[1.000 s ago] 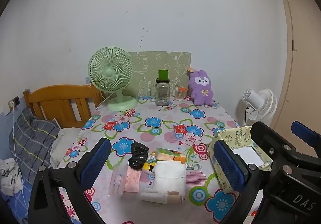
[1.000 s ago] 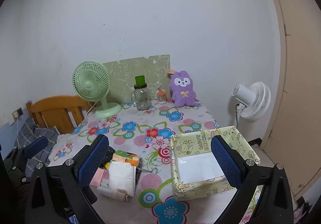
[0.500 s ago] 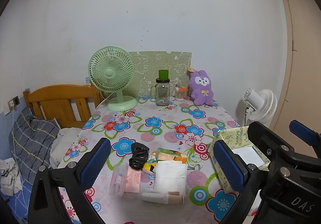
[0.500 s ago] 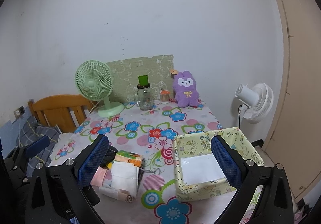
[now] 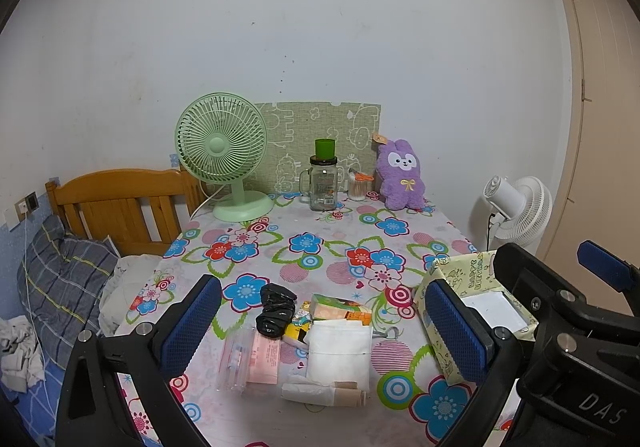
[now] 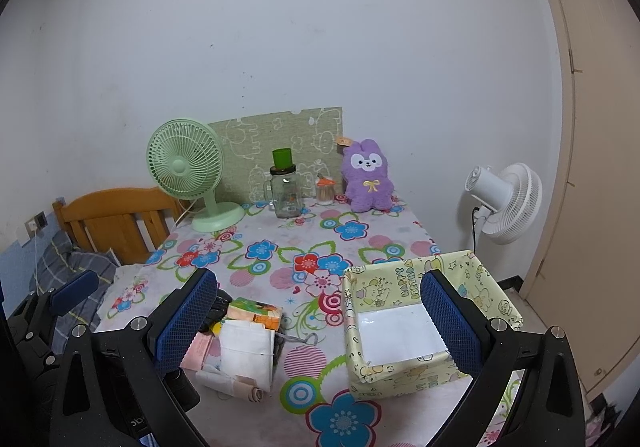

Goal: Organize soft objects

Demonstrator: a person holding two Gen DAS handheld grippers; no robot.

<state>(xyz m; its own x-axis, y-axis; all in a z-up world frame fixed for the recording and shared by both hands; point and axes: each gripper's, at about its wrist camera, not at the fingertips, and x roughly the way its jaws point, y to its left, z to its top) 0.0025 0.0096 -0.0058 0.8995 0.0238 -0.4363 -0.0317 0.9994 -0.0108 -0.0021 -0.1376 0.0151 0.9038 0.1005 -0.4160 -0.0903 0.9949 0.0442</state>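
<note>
A heap of soft things lies near the front of the flowered table (image 5: pixel 320 247): a white folded cloth (image 5: pixel 339 351), a black bundle (image 5: pixel 276 310), a pink packet (image 5: pixel 262 358), an orange-green pack (image 5: pixel 340 307) and a rolled bandage (image 5: pixel 322 395). A yellow paper-covered box (image 6: pixel 424 323) with a white bottom stands to the right. My left gripper (image 5: pixel 320 331) hovers open above the heap. My right gripper (image 6: pixel 316 323) is open too, between the heap (image 6: pixel 244 347) and the box. A purple plush rabbit (image 5: pixel 400 175) sits at the back.
At the table's back stand a green desk fan (image 5: pixel 224 159), a glass jar with a green lid (image 5: pixel 323 183) and a green patterned board (image 5: pixel 320 143). A wooden headboard (image 5: pixel 120 203) and grey pillow (image 5: pixel 60 279) lie left. A white floor fan (image 6: pixel 504 203) stands right.
Both cameras have drifted slightly; the right wrist view has shifted so the box and heap sit a little lower and nearer. Both grippers stay open and nothing on the table has moved.
</note>
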